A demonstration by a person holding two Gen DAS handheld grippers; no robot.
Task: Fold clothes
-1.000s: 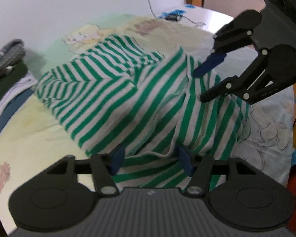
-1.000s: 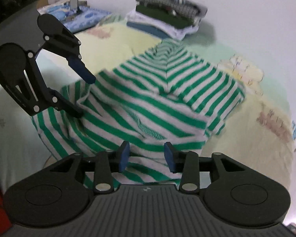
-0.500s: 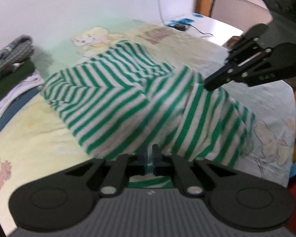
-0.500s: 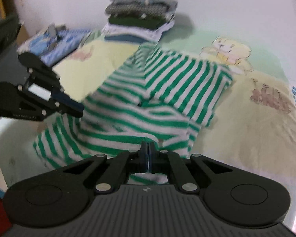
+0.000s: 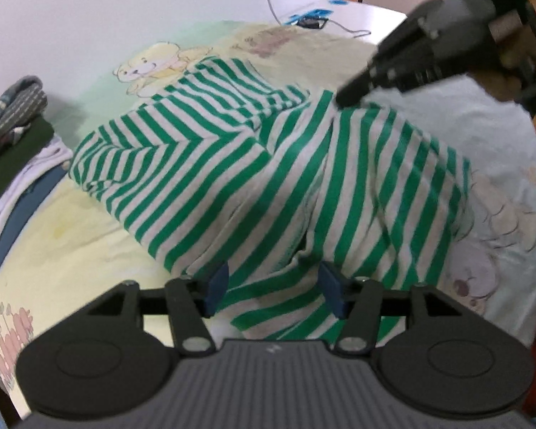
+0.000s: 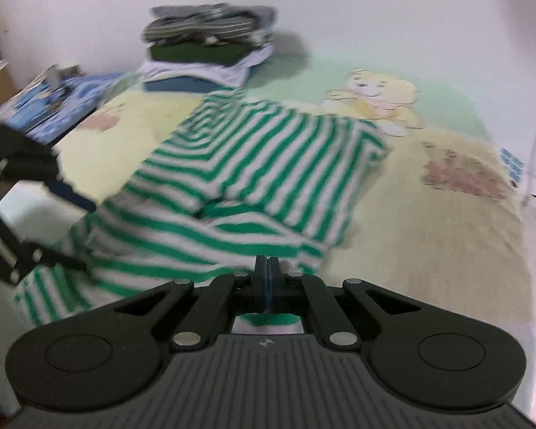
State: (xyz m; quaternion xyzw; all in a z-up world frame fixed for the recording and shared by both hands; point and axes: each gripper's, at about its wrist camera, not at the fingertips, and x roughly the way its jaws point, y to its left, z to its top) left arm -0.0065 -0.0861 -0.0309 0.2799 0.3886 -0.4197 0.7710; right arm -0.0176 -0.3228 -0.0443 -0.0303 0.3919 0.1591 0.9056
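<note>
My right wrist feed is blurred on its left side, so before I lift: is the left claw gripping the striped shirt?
Observer: No. The left claw is open. Its blue pads stand either side of the near edge of the striped shirt, not clamped.
Operator: And how does the cloth sit at my claw?
Observer: The right claw is shut and pinches up a ridge of the shirt. The fabric slopes down from it on both sides.

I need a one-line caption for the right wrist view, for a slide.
Right tool shut on the green-striped garment on the bed sheet; left tool open beside it.
</note>
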